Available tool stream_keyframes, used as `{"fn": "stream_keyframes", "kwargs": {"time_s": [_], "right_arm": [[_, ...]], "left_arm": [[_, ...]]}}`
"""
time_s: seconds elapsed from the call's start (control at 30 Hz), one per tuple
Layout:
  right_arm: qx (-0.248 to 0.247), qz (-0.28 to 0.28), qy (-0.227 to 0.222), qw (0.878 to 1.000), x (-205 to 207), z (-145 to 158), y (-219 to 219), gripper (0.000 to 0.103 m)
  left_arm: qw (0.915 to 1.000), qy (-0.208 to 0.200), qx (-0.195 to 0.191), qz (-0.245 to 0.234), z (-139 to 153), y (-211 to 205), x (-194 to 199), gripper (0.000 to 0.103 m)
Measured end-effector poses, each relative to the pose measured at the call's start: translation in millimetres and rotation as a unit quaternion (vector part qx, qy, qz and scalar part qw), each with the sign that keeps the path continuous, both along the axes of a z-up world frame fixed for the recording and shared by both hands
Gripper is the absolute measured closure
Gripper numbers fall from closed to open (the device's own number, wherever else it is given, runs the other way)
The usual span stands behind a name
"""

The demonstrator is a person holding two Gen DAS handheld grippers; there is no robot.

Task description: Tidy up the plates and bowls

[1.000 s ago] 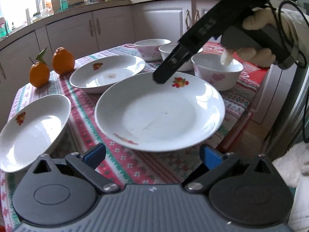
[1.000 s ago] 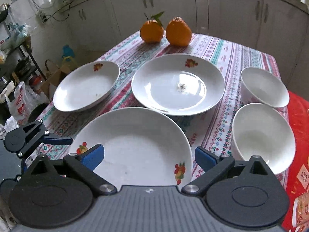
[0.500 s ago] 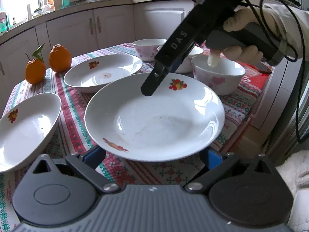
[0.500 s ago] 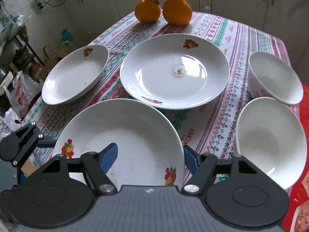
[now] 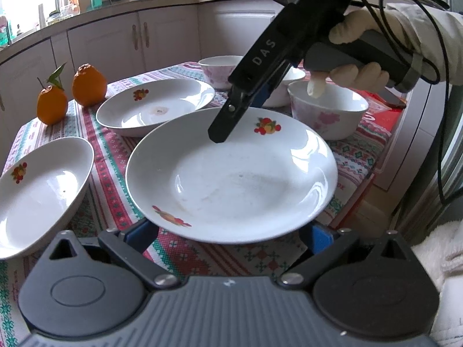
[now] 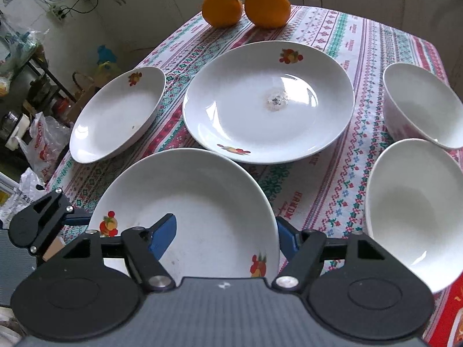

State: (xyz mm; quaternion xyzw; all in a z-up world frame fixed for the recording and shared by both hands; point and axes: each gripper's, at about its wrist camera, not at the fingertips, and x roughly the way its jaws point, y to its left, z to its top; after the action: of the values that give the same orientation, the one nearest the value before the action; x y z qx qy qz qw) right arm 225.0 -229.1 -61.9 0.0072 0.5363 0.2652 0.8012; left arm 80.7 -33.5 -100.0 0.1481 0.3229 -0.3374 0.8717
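While the near plate [image 6: 202, 202] sat at the near edge of the tablecloth [image 6: 318, 179], the right gripper [image 6: 224, 231] straddled its rim, one pad over the inside and the other just outside. We could not tell whether the pads pressed. The left gripper [image 5: 228, 232] had the plate's opposite rim between its wide-set fingers, grip also unclear. Farther off lay a large plate [image 6: 269, 101], to the left a smaller plate [image 6: 115, 115], to the right two bowls [image 6: 416, 208], and at the far end two oranges [image 6: 222, 8].
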Motion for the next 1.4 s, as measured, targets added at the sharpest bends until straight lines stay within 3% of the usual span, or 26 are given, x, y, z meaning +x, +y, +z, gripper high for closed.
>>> {"fn": "stream_keyframes", "kwargs": {"time_s": [0.73, 1.4], "right_arm": [[0.032, -0.005, 0.009, 0.999, 4.4, 6.0, -2.1, 0.025], [0.039, 0.015, -0.016, 0.999, 12.2, 29.7, 17.2, 0.025]], "left_arm": [[0.9999, 0.013, 0.003, 0.011, 4.9, 4.6, 5.6, 0.000], [0.9994, -0.018, -0.004, 0.028, 35.3, 23.8, 5.9, 0.001]]}}
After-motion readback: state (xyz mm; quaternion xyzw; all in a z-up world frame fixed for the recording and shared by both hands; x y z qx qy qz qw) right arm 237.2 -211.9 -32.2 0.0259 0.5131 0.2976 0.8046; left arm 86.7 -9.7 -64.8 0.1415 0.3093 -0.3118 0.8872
